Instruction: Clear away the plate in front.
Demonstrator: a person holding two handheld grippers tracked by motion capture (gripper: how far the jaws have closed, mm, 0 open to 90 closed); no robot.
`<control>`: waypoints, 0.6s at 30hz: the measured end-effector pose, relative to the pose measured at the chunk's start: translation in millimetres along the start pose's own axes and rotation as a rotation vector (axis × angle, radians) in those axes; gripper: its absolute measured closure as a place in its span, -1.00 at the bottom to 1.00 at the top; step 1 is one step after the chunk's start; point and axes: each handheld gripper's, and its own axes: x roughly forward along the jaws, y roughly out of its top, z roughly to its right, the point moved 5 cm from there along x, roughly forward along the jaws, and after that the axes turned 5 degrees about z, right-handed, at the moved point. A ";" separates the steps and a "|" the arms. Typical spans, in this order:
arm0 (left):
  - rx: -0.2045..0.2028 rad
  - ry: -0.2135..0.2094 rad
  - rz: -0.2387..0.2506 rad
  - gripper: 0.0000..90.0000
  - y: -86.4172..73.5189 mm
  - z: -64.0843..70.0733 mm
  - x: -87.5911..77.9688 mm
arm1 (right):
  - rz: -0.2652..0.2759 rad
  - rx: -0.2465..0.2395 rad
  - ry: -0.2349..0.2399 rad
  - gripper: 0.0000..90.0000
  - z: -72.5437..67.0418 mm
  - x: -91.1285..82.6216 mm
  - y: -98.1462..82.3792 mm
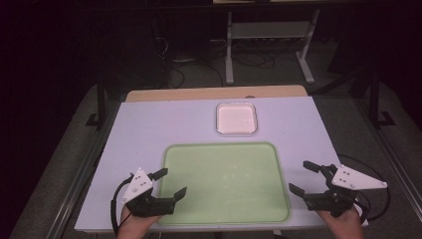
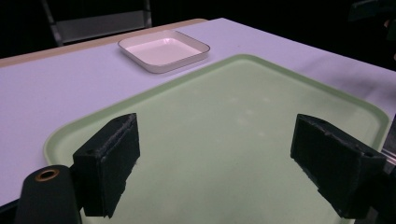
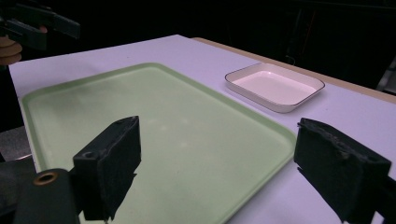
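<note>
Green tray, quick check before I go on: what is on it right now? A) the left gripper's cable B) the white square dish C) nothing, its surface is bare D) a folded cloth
C: the green tray lies bare in the high view, while the white square dish sits apart on the table beyond the tray's far edge.

Two hand-held grippers, black-bodied. On the left gripper [image 1: 167,183] and the right gripper [image 1: 304,177] alike — a white three-cornered plate on top, dotted with small dark screws, and a black cable looping off the rear. Jaws thick, blocky, matt black, with rough, slightly frayed pad faces. Near the base of the left-hand jaw in both gripper views — a brass-coloured ring set into a black knob. Hands bare, no sleeves visible.
</note>
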 end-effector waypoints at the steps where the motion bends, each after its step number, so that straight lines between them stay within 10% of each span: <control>1: 0.000 0.000 0.000 -0.67 0.0 0.0 0.0 | 0.000 0.000 0.000 -0.69 0.0 0.0 0.0; 18: 0.033 -0.075 -0.021 -0.67 32.2 0.5 30.0 | -0.001 -0.017 0.005 -0.69 -2.8 0.4 1.2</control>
